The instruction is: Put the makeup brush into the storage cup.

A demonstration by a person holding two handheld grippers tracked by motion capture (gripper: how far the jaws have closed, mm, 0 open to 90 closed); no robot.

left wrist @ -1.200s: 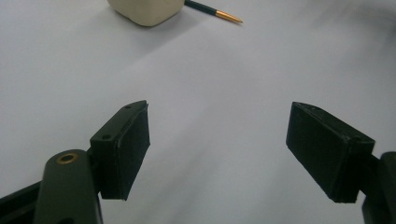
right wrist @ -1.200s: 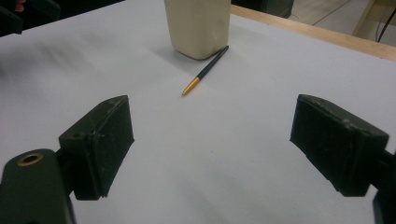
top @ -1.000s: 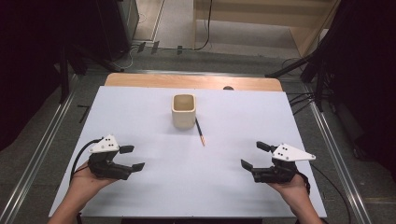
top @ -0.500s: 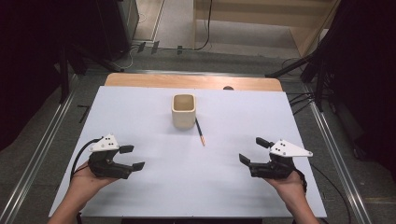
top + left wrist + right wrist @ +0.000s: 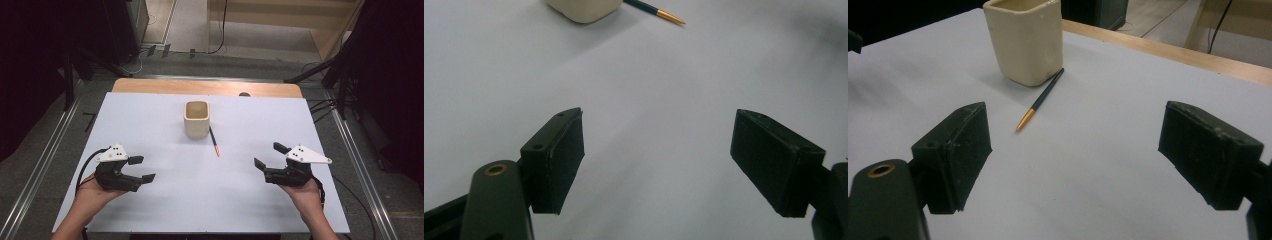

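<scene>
Both grippers, left gripper (image 5: pixel 141 169) and right gripper (image 5: pixel 269 156), rest low, jaws wide apart, empty, aimed toward the pencil (image 5: pixel 214 141).

A white sheet covers the tabletop (image 5: pixel 150 125), leaving a strip of bare wood (image 5: pixel 200 87) along its far edge. Metal rails (image 5: pixel 45 155) run along the left and right edges over a grey floor (image 5: pixel 175 60). Beyond the far edge stand pale wooden shelving (image 5: pixel 280 20) and dark equipment (image 5: pixel 100 30), with black cables (image 5: pixel 320 107) trailing near the far right corner.
</scene>
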